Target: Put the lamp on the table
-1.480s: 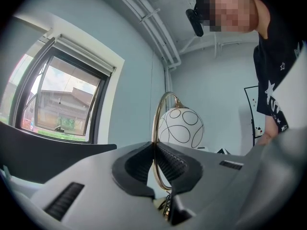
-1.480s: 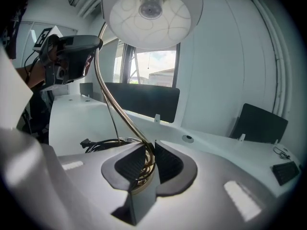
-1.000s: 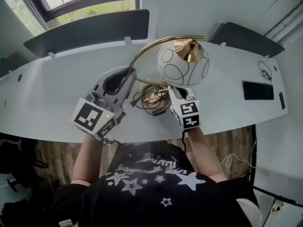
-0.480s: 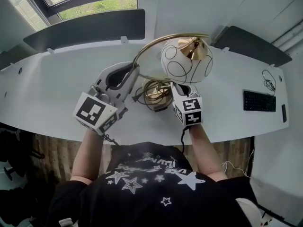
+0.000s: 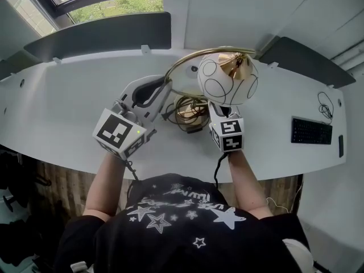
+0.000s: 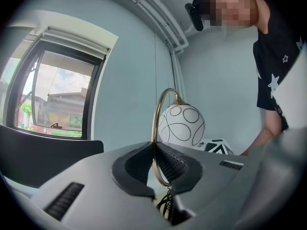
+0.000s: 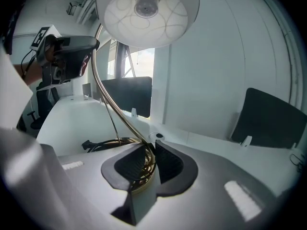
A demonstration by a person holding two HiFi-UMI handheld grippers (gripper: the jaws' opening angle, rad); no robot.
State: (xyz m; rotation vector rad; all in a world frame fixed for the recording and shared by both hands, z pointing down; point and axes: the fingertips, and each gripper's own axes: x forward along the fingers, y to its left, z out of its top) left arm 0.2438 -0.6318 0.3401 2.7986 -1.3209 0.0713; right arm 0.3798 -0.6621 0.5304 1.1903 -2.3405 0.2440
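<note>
Our left tool (image 6: 154, 163) is closed on the thin brass arc (image 6: 155, 121) of the lamp (image 5: 227, 79), with the pads pressing it from both sides. Our right tool (image 7: 149, 164) is closed only part way and grips the same lamp low down, at its brass base (image 7: 139, 185). The white globe shade (image 7: 146, 13) with black rings hangs above this tool. A black cord (image 5: 181, 119) lies coiled by the base. The lamp is over the middle of the white counter (image 5: 68, 107); we cannot tell if the base touches it.
</note>
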